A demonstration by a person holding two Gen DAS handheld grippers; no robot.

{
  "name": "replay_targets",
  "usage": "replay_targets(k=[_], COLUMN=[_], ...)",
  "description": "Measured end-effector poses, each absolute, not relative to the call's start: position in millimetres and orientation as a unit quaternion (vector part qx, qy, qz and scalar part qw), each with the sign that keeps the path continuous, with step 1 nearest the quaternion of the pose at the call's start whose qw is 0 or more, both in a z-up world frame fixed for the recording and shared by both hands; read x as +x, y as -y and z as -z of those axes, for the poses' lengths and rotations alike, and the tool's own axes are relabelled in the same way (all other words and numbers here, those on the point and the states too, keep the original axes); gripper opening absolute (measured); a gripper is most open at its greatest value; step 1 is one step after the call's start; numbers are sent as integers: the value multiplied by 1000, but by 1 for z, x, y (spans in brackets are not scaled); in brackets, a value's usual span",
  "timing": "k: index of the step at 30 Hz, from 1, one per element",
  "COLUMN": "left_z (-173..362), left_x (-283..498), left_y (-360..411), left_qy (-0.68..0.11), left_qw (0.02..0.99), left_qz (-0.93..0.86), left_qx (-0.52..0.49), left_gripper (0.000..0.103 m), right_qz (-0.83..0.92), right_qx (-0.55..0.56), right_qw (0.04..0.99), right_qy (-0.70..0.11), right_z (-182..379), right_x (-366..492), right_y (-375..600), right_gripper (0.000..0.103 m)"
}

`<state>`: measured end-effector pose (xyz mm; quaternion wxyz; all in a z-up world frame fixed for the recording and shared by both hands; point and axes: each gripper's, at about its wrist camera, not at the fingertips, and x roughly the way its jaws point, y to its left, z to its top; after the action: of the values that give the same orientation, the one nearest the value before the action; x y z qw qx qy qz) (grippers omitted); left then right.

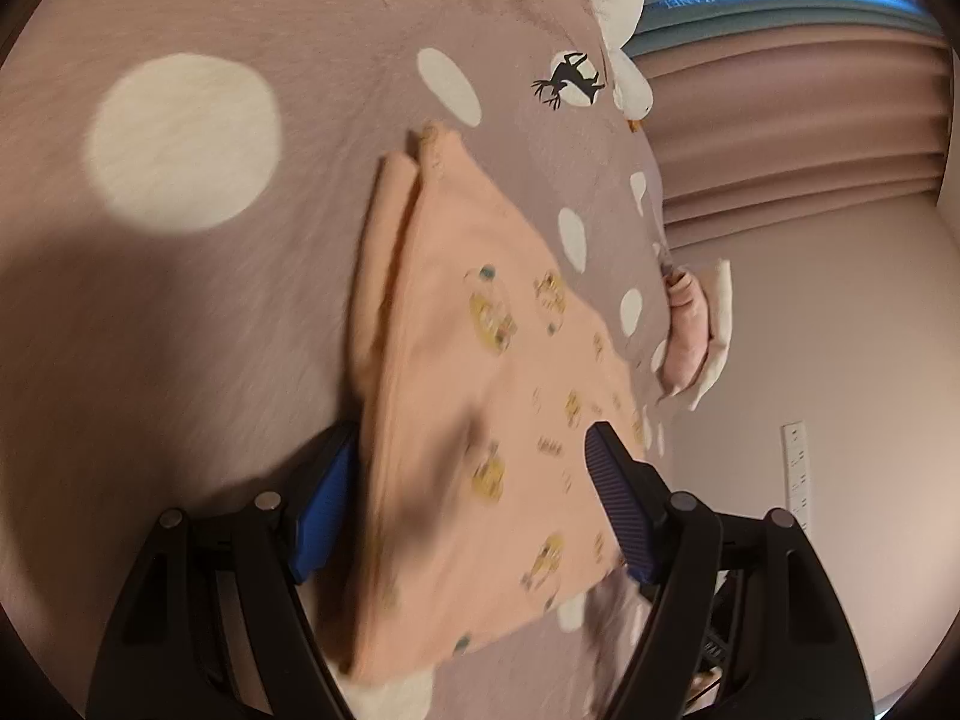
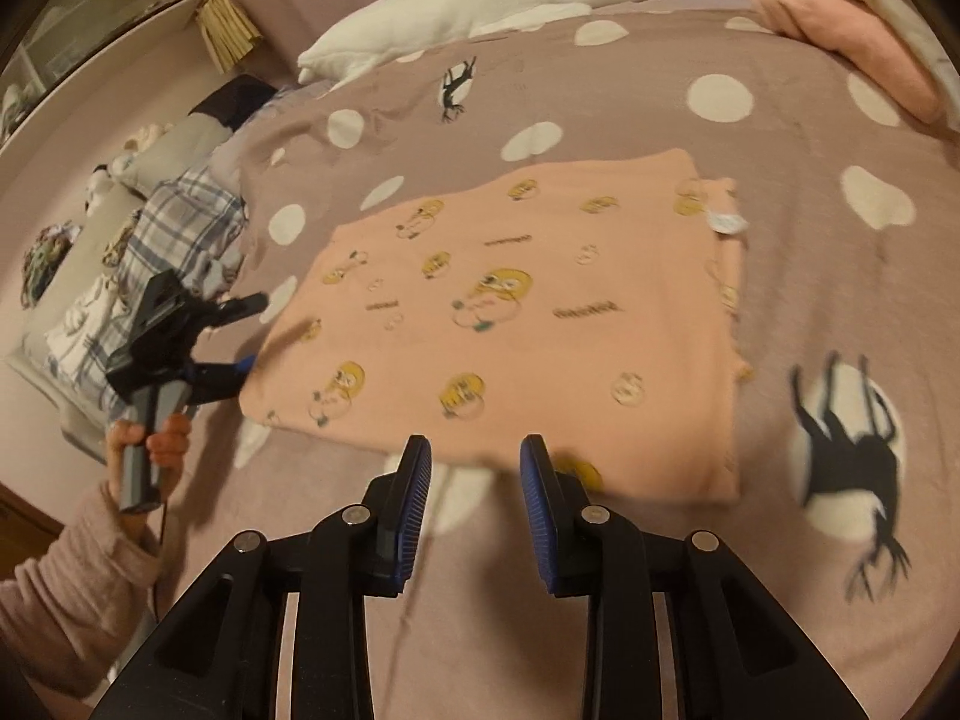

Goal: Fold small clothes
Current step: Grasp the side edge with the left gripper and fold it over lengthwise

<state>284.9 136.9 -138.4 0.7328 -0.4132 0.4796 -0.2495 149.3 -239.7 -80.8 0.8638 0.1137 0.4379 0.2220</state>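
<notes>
A small peach garment (image 2: 510, 324) with yellow cartoon prints lies folded flat on the mauve polka-dot bedspread (image 2: 660, 60). In the left wrist view the garment (image 1: 480, 396) runs between the open jaws of my left gripper (image 1: 468, 474), one blue pad under its edge and one above. That gripper also shows in the right wrist view (image 2: 246, 330), held in a hand at the garment's left edge. My right gripper (image 2: 474, 450) is open and empty at the garment's near edge, its fingertips just over the hem.
A white goose plush (image 2: 480, 6) lies at the head of the bed. A pink folded cloth (image 2: 840, 42) sits at the far right. Plaid clothing (image 2: 174, 222) is piled at the left edge. Pink curtains (image 1: 798, 138) hang beyond the bed.
</notes>
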Motion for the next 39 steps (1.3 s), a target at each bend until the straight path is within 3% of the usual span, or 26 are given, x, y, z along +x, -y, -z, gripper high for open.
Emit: replay_targets(k=[5, 7, 9, 11, 18, 24, 39], left_z=[136, 135, 138, 145, 149, 150, 149], left_x=[308, 317, 323, 328, 328, 329, 334], left_y=[-126, -121, -117, -115, -116, -114, -109], left_qy=[-485, -492, -508, -524, -525, -530, -534], left_qw=[735, 741, 744, 741, 750, 753, 757], left_qz=[247, 241, 229, 219, 217, 215, 212], left_qx=[-405, -389, -369, -357, -339, -325, -311], left_gripper=[72, 60, 28, 14, 13, 14, 15], right_qz=[-229, -223, -216, -214, -188, -147, -196], right_qx=[111, 106, 99, 91, 52, 36, -33], right_qw=[862, 863, 865, 865, 867, 857, 843], right_qy=[-439, -440, -442, -445, -459, -493, -500], right_z=[82, 81, 79, 77, 79, 104, 103], right_x=[181, 197, 216, 235, 291, 318, 211], right_y=[218, 208, 195, 182, 139, 132, 146], right_gripper=[30, 30, 30, 30, 30, 23, 23])
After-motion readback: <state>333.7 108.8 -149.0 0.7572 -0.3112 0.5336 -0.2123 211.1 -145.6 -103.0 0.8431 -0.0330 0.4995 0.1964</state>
